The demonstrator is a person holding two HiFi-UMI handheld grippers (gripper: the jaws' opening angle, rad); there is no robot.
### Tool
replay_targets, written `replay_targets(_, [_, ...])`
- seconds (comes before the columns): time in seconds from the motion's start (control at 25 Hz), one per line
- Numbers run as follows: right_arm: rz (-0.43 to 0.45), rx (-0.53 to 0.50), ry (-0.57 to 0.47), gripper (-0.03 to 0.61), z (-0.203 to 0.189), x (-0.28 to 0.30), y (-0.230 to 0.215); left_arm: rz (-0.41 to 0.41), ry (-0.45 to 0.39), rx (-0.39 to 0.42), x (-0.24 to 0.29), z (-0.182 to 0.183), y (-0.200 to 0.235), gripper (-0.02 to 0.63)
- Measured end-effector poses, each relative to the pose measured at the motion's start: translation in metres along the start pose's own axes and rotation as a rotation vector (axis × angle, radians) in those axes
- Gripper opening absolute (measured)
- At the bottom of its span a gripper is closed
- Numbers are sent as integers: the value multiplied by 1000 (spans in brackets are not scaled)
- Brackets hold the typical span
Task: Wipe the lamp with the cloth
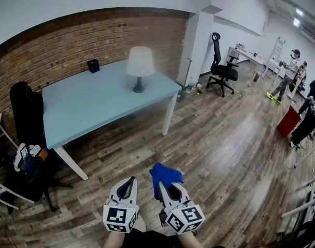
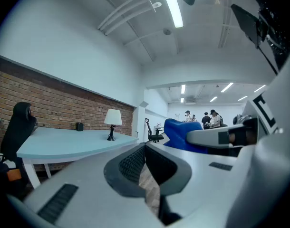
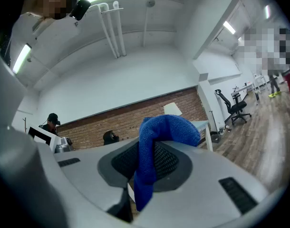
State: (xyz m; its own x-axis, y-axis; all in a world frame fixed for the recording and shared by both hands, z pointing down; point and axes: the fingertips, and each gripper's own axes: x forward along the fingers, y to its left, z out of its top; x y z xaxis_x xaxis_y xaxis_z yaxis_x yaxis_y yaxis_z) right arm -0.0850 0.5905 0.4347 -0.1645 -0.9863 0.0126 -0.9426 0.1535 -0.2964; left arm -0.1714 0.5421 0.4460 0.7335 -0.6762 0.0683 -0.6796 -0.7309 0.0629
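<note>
A white-shaded lamp (image 1: 140, 66) on a dark base stands upright near the right end of the light blue table (image 1: 90, 105); the same lamp (image 2: 112, 123) shows small and far off in the left gripper view, and its shade (image 3: 172, 109) peeks over the cloth in the right gripper view. My right gripper (image 1: 164, 185) is shut on a blue cloth (image 1: 164, 175), which bulges out above its jaws (image 3: 159, 141). Beside it, the left gripper (image 1: 126, 186) is shut with nothing in it (image 2: 144, 160). Both grippers hover low over the wooden floor, well short of the table.
A small black box (image 1: 93, 65) sits at the table's back by the brick wall. A black chair (image 1: 26, 119) stands at the table's left end, another office chair (image 1: 222, 68) at the right rear. Several people (image 1: 293, 68) stand far right.
</note>
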Motion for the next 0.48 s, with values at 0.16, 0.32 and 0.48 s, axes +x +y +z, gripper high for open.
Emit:
replay_targets(0.16, [-7, 5, -11, 58, 7, 19, -13, -14, 1, 11, 24, 5, 8, 9])
replay_targets(0.32, [-5, 2, -36, 59, 20, 48, -33, -28, -7, 16, 60, 10, 19, 9])
replay_targets(0.48, [-4, 1, -51, 58, 30, 95, -57, -38, -17, 19, 109, 19, 43, 9])
